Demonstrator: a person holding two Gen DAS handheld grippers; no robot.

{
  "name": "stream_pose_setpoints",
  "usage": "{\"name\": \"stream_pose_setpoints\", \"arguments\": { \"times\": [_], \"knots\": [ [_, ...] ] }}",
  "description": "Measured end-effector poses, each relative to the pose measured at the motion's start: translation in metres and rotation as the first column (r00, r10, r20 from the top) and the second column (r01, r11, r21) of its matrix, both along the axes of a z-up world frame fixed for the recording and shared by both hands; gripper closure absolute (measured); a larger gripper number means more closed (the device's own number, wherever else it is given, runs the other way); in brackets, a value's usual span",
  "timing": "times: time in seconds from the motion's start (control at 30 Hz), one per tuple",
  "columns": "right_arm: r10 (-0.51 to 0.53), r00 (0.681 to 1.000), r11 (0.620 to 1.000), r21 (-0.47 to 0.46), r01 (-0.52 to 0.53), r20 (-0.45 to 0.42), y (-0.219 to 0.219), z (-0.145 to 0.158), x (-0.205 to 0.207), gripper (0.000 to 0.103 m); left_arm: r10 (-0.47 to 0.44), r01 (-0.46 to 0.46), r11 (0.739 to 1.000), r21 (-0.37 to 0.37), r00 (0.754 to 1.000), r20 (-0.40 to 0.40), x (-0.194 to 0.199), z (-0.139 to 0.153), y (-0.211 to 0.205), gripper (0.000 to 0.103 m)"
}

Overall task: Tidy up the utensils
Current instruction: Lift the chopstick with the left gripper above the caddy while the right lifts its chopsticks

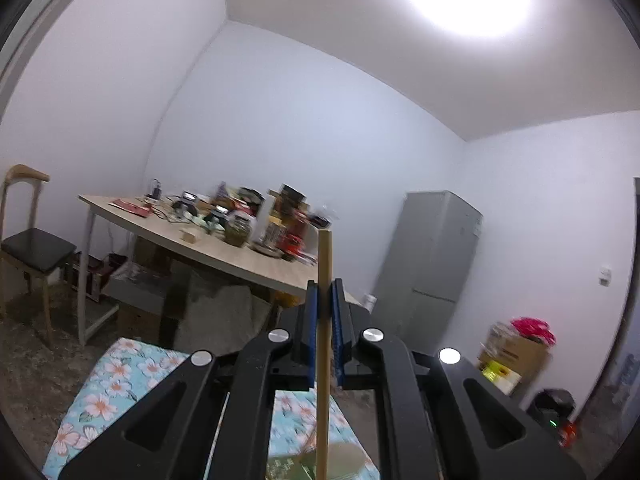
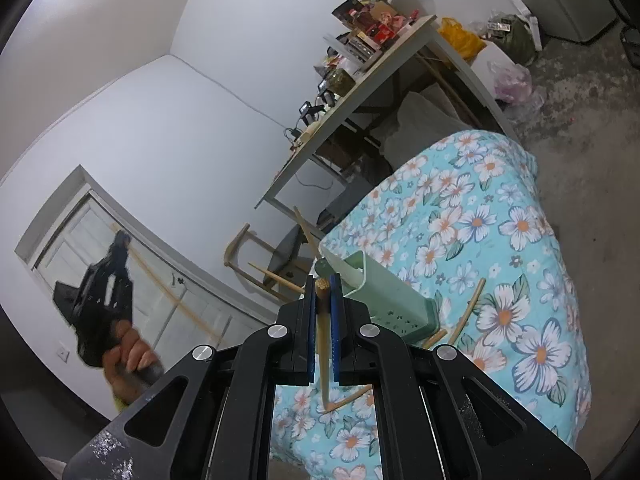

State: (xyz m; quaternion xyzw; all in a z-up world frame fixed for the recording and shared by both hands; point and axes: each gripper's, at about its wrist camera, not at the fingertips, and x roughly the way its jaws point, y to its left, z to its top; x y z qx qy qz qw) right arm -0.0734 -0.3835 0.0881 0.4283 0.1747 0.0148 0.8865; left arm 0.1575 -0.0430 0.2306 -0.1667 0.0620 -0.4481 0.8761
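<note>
Clamped between the blue pads of the left gripper (image 1: 324,292), one wooden chopstick (image 1: 323,344) is held upright above the floral cloth (image 1: 112,384). A second chopstick (image 2: 322,336) is pinched by the right gripper (image 2: 322,286). The green utensil holder (image 2: 380,300) is seen lying on the cloth, loose chopsticks (image 2: 468,308) beside it.
</note>
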Motion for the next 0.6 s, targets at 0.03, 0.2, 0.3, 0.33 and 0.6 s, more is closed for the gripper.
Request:
{"name": "stream_pose_setpoints", "arguments": {
  "times": [0.03, 0.2, 0.3, 0.33, 0.6],
  "knots": [
    [-0.001, 1.000, 1.000, 0.003, 0.001, 0.000, -0.001, -0.001, 0.001, 0.098, 0.009, -0.009, 1.000, -0.004, 1.000, -0.008, 0.005, -0.002, -0.005, 0.097],
    [-0.002, 1.000, 1.000, 0.008, 0.002, -0.003, -0.006, -0.002, 0.003, 0.098, 0.053, -0.051, 0.998, 0.023, 0.997, -0.049, 0.032, -0.015, -0.033, 0.097],
    [-0.005, 1.000, 1.000, 0.018, 0.005, -0.007, -0.010, -0.006, 0.006, 0.098, 0.072, -0.069, 0.996, 0.057, 0.996, -0.055, 0.042, -0.025, -0.051, 0.097],
    [-0.005, 1.000, 1.000, 0.018, 0.005, -0.009, -0.010, -0.007, 0.006, 0.098, 0.075, -0.071, 0.995, 0.064, 0.995, -0.060, 0.045, -0.028, -0.057, 0.097],
    [-0.006, 1.000, 1.000, 0.027, 0.006, -0.017, -0.013, -0.011, 0.006, 0.098, 0.178, -0.169, 0.978, 0.120, 0.981, -0.071, 0.057, -0.050, -0.085, 0.097]
  ]
}}
